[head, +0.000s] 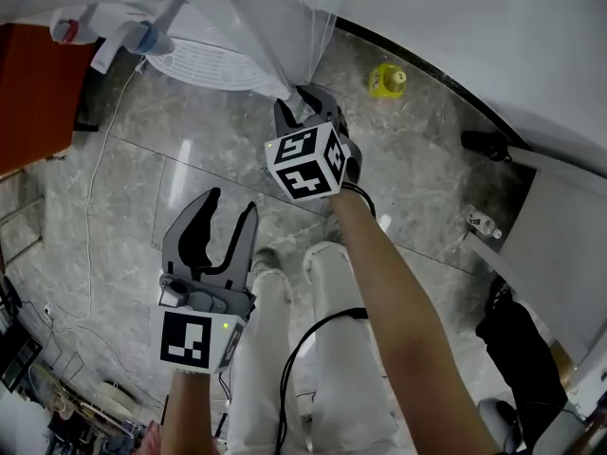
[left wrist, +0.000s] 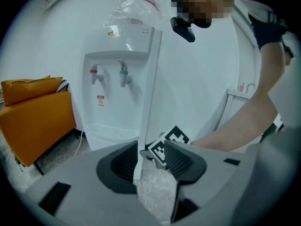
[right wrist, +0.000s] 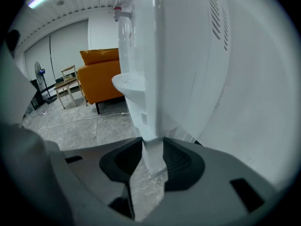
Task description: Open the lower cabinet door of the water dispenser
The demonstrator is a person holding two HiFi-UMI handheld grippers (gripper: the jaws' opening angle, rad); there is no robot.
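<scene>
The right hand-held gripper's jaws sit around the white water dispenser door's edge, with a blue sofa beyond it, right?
No: the upholstered sofa is orange, not blue, as the right gripper view shows. The right hand-held gripper does clasp the white water dispenser door's edge.

In the head view the right claw (head: pixel 303 102) hides its tips under the door (head: pixel 289 79) at 12 o'clock; the dispenser (head: pixel 218 64) runs off the top edge.
</scene>
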